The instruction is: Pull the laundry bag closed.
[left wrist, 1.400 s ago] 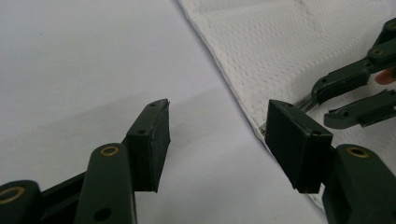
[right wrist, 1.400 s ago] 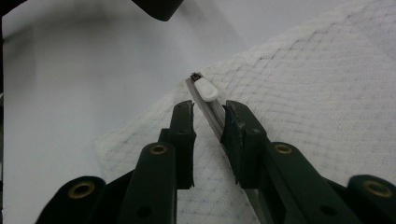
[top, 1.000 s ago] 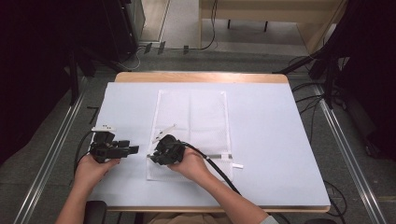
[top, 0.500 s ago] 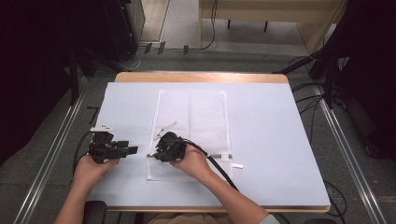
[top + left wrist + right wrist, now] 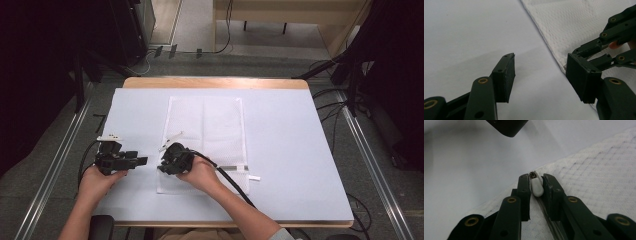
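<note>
A white zipper pull [image 5: 535, 186] is pinched between the closed jaws of the right gripper [image 5: 535, 185] at the edge of a white mesh zippered bag [image 5: 205, 125].

The bag is laid flat on the pale blue table cover [image 5: 300, 150]. The left gripper [image 5: 539, 75] is held just beside it, jaws spread apart over bare cover.

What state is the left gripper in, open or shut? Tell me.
Open. In the left gripper view, the left gripper's fingers stand wide apart with bare tablecloth between them, holding nothing.
</note>
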### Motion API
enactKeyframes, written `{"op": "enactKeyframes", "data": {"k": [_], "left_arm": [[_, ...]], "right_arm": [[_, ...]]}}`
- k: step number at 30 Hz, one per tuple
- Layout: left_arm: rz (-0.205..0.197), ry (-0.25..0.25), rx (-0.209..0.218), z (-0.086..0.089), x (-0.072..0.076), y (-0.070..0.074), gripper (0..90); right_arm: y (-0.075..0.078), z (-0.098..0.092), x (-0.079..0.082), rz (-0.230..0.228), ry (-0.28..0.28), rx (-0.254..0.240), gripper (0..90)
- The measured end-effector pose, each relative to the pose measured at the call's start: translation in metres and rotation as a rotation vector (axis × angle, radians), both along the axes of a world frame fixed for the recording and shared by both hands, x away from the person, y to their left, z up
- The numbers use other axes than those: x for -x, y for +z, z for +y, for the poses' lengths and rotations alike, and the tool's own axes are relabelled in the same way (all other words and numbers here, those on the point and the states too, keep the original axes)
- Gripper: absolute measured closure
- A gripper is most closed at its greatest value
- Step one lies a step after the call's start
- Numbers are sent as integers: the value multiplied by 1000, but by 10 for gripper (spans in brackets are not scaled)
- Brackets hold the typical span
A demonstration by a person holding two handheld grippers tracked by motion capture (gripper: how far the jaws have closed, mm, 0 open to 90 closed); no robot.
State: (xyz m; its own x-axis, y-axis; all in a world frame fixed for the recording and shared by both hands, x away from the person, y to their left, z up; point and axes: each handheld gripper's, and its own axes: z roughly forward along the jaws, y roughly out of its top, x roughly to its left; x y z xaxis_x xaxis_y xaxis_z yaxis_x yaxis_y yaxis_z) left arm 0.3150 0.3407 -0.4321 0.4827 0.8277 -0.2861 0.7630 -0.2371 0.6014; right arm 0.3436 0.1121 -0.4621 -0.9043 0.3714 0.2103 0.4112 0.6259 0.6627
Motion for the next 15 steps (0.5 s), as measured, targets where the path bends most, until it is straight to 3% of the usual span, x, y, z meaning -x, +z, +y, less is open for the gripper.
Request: {"op": "enactKeyframes", "data": {"k": [8, 15], "left_arm": [[4, 1, 3, 1, 0, 0, 405], [5, 0, 5, 1, 0, 0, 404]], "right_arm": [[0, 7, -4, 17, 9, 4, 823], [-1, 12, -6, 6, 26, -10, 794]]}}
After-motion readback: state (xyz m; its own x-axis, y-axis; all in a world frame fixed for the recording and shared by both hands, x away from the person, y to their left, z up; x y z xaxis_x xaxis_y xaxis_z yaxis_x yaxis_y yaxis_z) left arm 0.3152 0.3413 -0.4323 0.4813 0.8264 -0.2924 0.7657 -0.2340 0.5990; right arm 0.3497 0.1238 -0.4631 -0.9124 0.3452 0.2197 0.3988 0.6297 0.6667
